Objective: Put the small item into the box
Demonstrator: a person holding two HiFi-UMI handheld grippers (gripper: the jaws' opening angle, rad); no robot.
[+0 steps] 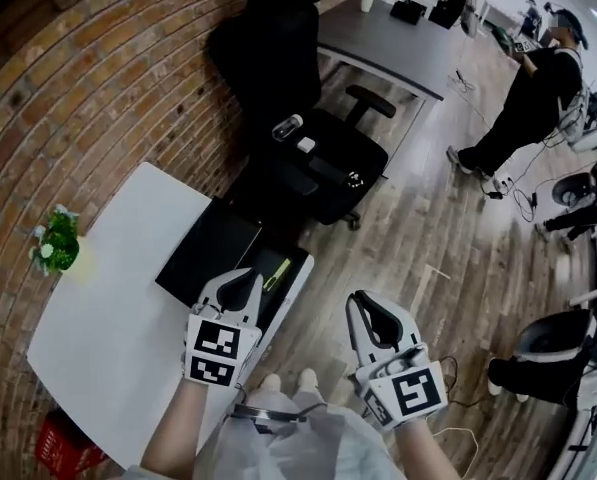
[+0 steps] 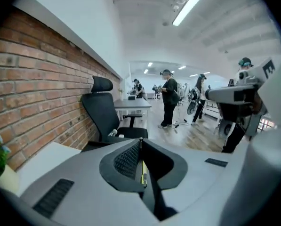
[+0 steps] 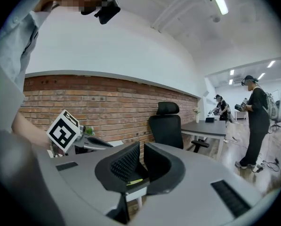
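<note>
Head view: a slim yellow-green item [image 1: 276, 274] is being shown lying flat inside the black-lined rectangular box [image 1: 300, 268] at the white surface's [image 1: 118, 298] edge. Its long axis is running diagonally, the far end pointing toward the black chair [image 1: 328, 163]. The left gripper [image 1: 244, 280] is being held over the box's edge, ribbed fingers [image 2: 128, 160] pressed together. The right gripper [image 1: 366, 303] is being held over the wood floor [image 1: 448, 228], fingers narrowly parted and gripping nothing.

Rough brick wall [image 1: 98, 88], smooth matt white table [image 1: 118, 288], box [image 1: 290, 266] seemingly matt black inside
</note>
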